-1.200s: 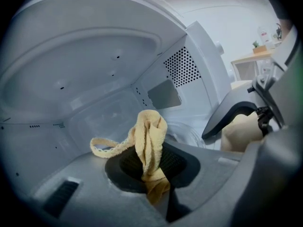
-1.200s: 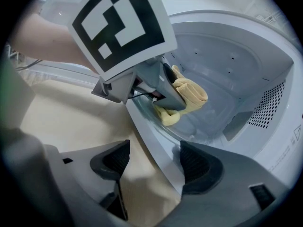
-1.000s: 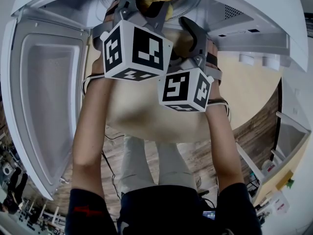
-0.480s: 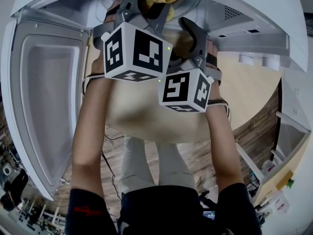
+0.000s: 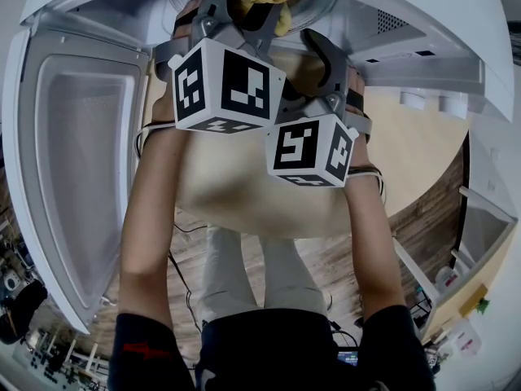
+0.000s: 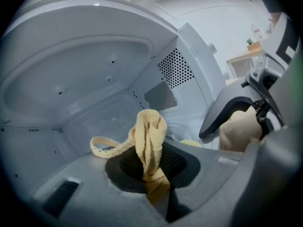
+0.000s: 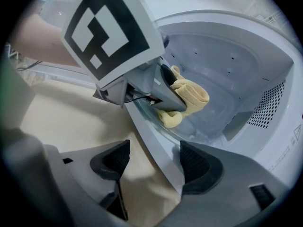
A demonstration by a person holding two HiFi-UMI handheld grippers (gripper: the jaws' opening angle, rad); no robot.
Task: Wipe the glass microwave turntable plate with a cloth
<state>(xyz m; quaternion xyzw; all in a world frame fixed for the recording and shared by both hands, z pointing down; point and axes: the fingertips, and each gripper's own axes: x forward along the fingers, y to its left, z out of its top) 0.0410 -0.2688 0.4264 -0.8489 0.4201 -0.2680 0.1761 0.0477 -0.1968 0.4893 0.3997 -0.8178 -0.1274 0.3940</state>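
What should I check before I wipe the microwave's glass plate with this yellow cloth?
1. The microwave door is open: ok, swung wide.
2. The yellow cloth is clamped in the left tool: ok.
3. The cloth reaches the glass plate: ok, its lower fold seems to rest near the plate's front rim.
4. The right tool is free: ok, jaws apart, gripping nothing, with the microwave's front sill between them.
5. The plate sits flat on its support: cannot tell.
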